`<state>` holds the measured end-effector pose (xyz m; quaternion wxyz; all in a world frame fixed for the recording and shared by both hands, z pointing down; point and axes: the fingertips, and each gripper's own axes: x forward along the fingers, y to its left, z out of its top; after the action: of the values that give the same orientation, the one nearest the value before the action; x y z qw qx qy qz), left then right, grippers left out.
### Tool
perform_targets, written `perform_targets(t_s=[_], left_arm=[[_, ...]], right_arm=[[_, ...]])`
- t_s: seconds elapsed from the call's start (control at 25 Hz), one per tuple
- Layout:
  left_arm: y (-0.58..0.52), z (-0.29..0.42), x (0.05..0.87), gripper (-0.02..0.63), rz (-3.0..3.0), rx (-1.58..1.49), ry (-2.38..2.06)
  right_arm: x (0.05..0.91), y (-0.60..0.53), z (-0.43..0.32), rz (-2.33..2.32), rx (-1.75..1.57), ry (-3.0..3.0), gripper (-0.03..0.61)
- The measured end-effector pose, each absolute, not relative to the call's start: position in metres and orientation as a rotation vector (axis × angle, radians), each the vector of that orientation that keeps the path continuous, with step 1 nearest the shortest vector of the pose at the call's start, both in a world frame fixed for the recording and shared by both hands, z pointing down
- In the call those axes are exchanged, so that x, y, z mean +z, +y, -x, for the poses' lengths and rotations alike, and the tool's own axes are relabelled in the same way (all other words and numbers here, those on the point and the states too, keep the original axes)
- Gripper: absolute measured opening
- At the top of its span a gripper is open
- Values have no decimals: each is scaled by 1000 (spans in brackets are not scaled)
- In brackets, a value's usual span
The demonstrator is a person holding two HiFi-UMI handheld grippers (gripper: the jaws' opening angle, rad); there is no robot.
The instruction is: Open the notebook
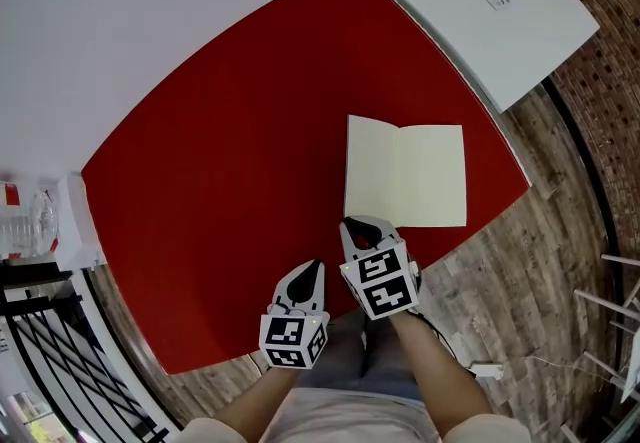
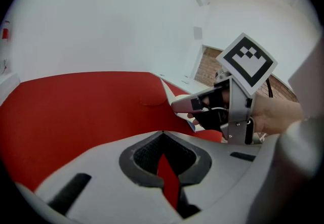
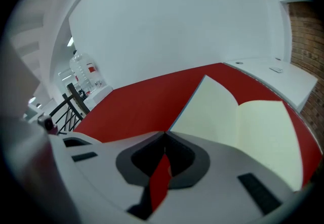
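The notebook [image 1: 405, 174] lies open and flat on the red table [image 1: 230, 171], showing two blank cream pages; in the right gripper view the notebook [image 3: 243, 127] fills the right side. My right gripper [image 1: 354, 224] is shut and empty, its tip just off the notebook's near left corner. My left gripper [image 1: 313, 267] sits to its left over bare red table, jaws together with nothing in them. The left gripper view shows the right gripper [image 2: 181, 102] and its marker cube [image 2: 248, 63]. Each gripper's own view shows the tips meeting: the left gripper [image 2: 162, 132] and the right gripper [image 3: 165, 133].
A white board or tabletop [image 1: 480, 21] adjoins the red table's far right edge. Wood floor [image 1: 540, 261] lies to the right, with a white charger [image 1: 485, 369] on it. A black railing [image 1: 50, 351] and a white shelf with bottles [image 1: 40, 221] stand at left.
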<state>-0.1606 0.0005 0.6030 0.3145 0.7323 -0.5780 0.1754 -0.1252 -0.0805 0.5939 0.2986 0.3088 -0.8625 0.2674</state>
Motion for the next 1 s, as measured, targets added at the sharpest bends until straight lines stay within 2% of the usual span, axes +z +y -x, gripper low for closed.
perform_targets(t_s=[0.4,1.0], left_arm=[[0,184,611,6,-1893,463,-1543],[-56,171,630,6,-1934,466,-1494]], right_arm=[[650,-79,150,-736,739,-2199,9],[683,-75,141,-695,826,-2177,9]])
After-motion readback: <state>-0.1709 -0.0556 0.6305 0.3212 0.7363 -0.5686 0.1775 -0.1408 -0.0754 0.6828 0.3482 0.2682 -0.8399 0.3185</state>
